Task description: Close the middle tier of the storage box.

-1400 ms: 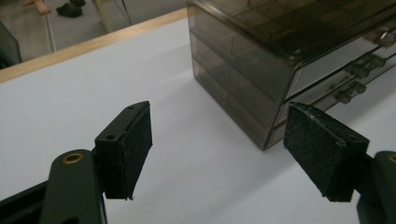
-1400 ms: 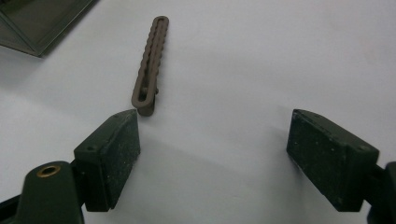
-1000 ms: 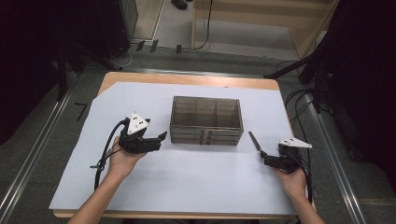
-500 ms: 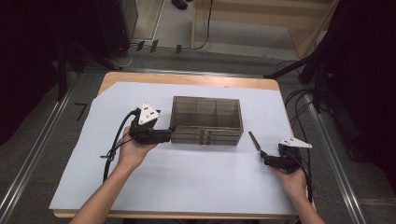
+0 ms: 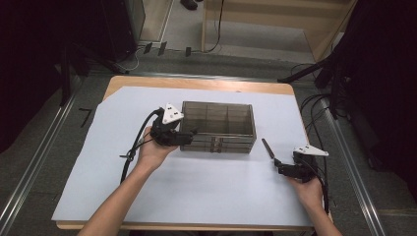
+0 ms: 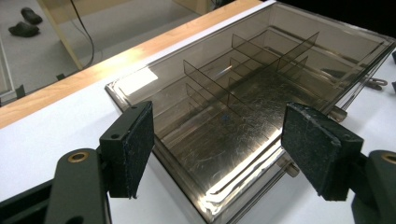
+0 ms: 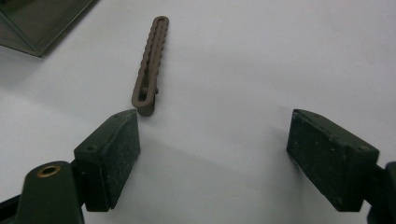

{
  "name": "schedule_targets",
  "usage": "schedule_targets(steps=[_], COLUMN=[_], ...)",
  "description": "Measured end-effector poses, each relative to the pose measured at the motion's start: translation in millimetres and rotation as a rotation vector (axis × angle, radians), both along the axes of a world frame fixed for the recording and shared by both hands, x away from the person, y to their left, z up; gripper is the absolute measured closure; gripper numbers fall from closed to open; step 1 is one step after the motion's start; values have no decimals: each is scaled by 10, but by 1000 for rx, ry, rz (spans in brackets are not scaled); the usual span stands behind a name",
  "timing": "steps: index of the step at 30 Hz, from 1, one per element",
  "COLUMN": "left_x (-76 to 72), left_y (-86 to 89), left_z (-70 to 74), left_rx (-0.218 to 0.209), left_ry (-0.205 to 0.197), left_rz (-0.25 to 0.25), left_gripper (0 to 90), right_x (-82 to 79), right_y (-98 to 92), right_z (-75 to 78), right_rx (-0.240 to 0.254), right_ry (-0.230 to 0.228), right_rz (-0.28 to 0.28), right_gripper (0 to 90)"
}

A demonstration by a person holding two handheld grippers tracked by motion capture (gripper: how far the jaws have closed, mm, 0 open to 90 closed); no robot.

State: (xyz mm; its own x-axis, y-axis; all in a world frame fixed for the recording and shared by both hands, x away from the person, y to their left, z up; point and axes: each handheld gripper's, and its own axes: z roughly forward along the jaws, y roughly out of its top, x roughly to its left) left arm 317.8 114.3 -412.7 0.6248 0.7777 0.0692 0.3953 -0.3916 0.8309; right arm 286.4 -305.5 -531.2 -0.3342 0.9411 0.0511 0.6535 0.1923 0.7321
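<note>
1. Left gripper (image 5: 189, 136): the fingers (image 6: 133, 144) are released, spread wide with nothing between them. In the left gripper view they straddle the near left corner of the compartment box (image 5: 219, 127) without touching it.
2. Right gripper (image 5: 276, 162): the fingers (image 7: 112, 151) are released and wide apart, grasping nothing. In the right gripper view one finger's tip lies just beside the near end of the brown clip (image 7: 149, 65); contact cannot be confirmed.
3. Compartment box: a smoky transparent case with internal dividers, lying flat at the centre of the surface (image 5: 196, 196), with latches on its near side.
4. Brown clip: a slim ribbed piece lying flat on the white sheet, right of the box and apart from it, just to the far left of the right gripper.
5. Hands: the left hand (image 5: 152, 152) holds its gripper against the box's left end; the right hand (image 5: 307, 189) holds its gripper near the right edge of the surface.
</note>
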Motion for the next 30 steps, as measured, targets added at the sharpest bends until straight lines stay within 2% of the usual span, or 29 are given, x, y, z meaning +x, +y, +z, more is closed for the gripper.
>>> schedule_targets(steps=[9,12,14,21,22,24,30], left_x=[155,200,235,314,328,335,370], left_y=[-115,-160,-184,-197,-196,-190,-180], left_z=[-31,-47,-78,-139,-147,-148,-169], left_rx=[7,-9,-10,-12,-22,-14,-40], left_ry=[21,19,32,45,43,37,43], left_rz=[-3,-4,-2,13,18,19,27], left_gripper=[273,279,282,287,287,288,285], right_x=[0,1,1,-1,-1,-1,-1], right_y=[-1,0,1,1,1,1,1], right_z=[0,0,0,1,1,1,1], right_rx=[1,5,6,1,1,1,-2], right_ry=[-1,0,0,0,0,0,-2], right_rz=[-1,-2,-1,-1,-1,-1,-1], right_gripper=[170,170,170,169,169,169,167])
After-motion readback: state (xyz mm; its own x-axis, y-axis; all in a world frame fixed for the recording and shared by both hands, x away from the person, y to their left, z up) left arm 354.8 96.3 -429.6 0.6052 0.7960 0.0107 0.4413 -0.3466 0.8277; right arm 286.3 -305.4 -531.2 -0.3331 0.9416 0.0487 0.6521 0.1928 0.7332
